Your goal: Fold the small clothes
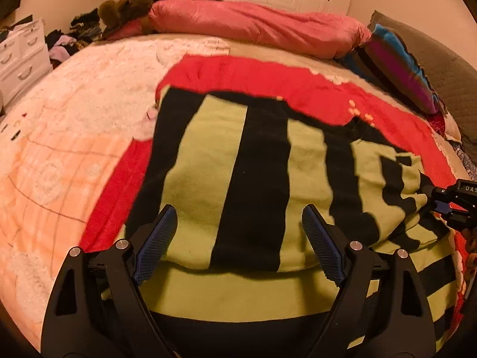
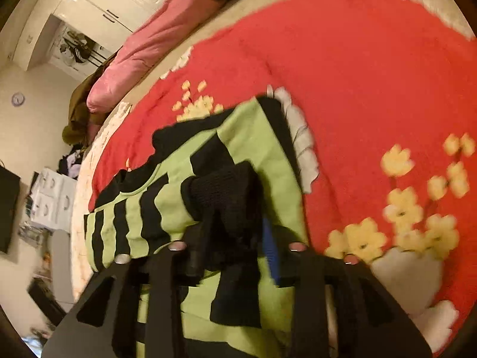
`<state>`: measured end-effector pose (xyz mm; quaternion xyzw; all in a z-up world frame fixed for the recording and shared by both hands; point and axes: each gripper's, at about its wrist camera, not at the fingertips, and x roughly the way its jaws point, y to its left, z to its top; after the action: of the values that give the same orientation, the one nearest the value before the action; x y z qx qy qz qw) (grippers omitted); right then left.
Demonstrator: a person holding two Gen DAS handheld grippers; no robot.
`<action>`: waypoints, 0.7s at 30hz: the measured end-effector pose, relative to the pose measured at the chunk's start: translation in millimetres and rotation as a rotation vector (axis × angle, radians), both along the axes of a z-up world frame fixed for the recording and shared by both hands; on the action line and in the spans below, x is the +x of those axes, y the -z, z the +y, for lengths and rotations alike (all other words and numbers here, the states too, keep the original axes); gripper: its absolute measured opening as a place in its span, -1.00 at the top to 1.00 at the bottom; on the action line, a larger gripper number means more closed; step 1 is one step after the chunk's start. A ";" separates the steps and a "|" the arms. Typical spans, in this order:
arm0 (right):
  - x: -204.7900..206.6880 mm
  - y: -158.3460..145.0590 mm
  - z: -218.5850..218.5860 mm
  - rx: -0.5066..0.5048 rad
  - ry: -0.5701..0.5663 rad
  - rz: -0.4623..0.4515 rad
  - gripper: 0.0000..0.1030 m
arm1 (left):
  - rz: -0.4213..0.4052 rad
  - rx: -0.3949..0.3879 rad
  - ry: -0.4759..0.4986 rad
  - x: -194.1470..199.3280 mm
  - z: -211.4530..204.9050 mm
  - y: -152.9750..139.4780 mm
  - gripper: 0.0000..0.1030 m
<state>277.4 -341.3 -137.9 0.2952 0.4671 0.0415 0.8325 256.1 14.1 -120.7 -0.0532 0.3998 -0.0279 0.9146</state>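
We are holding our left hand-held gripper (image 1: 238, 238) wide open above the green-and-black striped sweater (image 1: 208, 155) lying on the red blanket (image 1: 268, 74), while at three o'clock our right hand-held gripper (image 2: 235, 232) is pinching its black cuff (image 2: 226, 191).

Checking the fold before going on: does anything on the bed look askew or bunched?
Yes. The striped sweater lies mostly flat, but its sleeve is bunched in the right gripper, cuff crumpled. The left gripper hovers open above it.
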 end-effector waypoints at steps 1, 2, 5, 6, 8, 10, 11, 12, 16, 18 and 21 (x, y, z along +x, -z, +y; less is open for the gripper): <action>-6.4 -12.3 -1.4 -0.046 0.005 -0.040 0.19 | -0.029 0.000 0.003 -2.7 -0.3 -6.2 -0.53; -8.3 -18.7 -0.7 -0.071 0.005 -0.066 0.17 | -0.050 0.000 0.005 -4.7 0.4 -11.3 -0.53; -20.4 -40.1 8.6 -0.170 -0.052 -0.154 0.10 | -0.117 -0.007 0.021 -11.2 -3.5 -25.7 -0.53; -23.6 -45.1 16.6 -0.197 -0.092 -0.176 0.09 | -0.124 -0.008 0.034 -11.9 -6.4 -27.2 -0.53; -24.5 -50.4 29.8 -0.210 -0.142 -0.207 0.09 | -0.109 0.003 0.064 -9.2 -13.8 -25.1 -0.53; -22.5 -54.0 49.9 -0.244 -0.211 -0.243 0.09 | -0.067 0.009 0.089 -4.5 -20.3 -17.3 -0.53; -19.7 -54.1 59.2 -0.259 -0.240 -0.248 0.09 | -0.046 -0.002 0.097 -3.3 -20.9 -13.3 -0.53; -16.1 -53.3 68.1 -0.270 -0.269 -0.250 0.09 | -0.019 -0.007 0.101 -0.7 -20.9 -8.3 -0.53; 4.9 -35.7 96.7 -0.319 -0.353 -0.180 0.09 | 0.048 0.001 0.078 5.0 -17.8 6.1 -0.53; 13.6 -18.5 99.6 -0.355 -0.347 -0.095 0.09 | 0.059 -0.004 0.070 5.9 -16.0 8.4 -0.53; 16.3 1.6 97.5 -0.358 -0.341 -0.060 0.09 | 0.057 -0.019 0.070 5.1 -13.8 8.5 -0.54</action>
<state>293.7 -243.8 -139.5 0.0585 0.4853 0.1069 0.8658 261.2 0.3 -129.2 -0.0486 0.4269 -0.0623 0.9008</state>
